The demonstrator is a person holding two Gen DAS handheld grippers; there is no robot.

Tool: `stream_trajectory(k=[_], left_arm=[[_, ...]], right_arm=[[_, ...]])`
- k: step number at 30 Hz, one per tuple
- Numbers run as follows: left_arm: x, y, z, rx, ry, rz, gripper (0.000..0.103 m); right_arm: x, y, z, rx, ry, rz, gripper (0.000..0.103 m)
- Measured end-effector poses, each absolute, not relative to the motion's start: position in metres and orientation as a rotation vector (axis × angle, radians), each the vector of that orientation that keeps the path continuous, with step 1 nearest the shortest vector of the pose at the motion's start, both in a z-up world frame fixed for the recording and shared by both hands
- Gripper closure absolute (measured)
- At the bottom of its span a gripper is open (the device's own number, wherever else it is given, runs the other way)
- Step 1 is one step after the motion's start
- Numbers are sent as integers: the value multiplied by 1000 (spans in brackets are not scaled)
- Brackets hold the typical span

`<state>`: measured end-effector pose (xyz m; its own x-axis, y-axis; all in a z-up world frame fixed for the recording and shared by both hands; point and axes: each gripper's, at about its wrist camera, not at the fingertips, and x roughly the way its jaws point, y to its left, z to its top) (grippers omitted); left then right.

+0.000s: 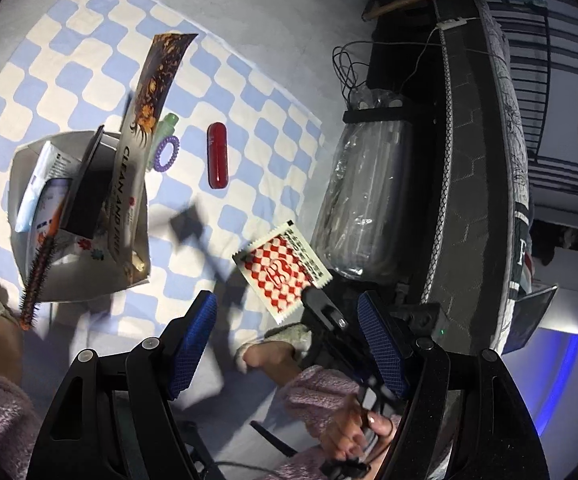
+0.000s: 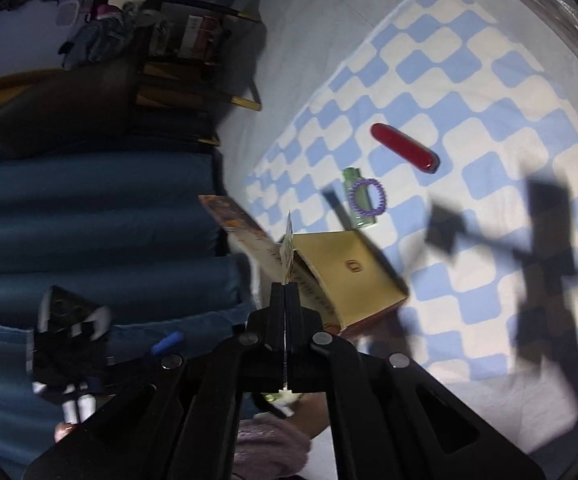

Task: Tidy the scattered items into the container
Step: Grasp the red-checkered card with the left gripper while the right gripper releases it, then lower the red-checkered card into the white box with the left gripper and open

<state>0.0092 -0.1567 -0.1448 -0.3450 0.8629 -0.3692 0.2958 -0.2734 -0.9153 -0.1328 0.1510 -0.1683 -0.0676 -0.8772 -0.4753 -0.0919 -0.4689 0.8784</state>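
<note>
In the left wrist view my right gripper (image 1: 313, 293) is shut on a corner of a red-and-white checked sachet (image 1: 285, 270), which hangs above the cloth. My left gripper (image 1: 287, 304) is open just below it, and nothing sits between its blue pads (image 1: 193, 344). The open box (image 1: 89, 280) at the left holds a hairbrush (image 1: 39, 272), a long booklet (image 1: 129, 184) and other packets. A red case (image 1: 217, 156), a purple hair tie (image 1: 167, 152) and a green bottle (image 1: 170, 121) lie on the cloth. The right wrist view shows the sachet (image 2: 289, 246) edge-on in the shut right gripper (image 2: 287, 286), over the box (image 2: 349, 276).
A blue-and-white checked cloth (image 1: 49, 60) covers the floor. A plastic-wrapped dark case (image 1: 369, 192) and cables (image 1: 349, 68) stand at its right. In the right wrist view a blue sofa (image 2: 89, 208) and a chair (image 2: 193, 80) border the cloth. A hand in a fuzzy sleeve (image 1: 317, 392) holds the right gripper.
</note>
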Motion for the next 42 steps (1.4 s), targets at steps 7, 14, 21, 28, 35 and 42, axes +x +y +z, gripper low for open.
stream_trajectory(k=[7,14,21,28,35,42], left_arm=[[10,-141,-161,-1360,-1632,1569,31],[27,-147,-165,-1301,-1701,1616,97],[33,-153,-148,-1256,-1573,1748,102],[29,-169,-133,-1515,-1135,2089,102],[30,-156,-164,-1785,-877,2077,102],[12,-140,-203,-2007,-932,1881,98]], right_arm=[[-107,154,-135,1416,-1238,-1437,102],[-101,129,-145,1431,-1294,-1335,102],[-98,128,-147,1523,-1284,-1325,80],[-103,134,-170,1729,-1234,-1327,57],[-102,155,-190,1859,-1240,-1406,57],[-98,152,-199,1896,-1232,-1373,57]])
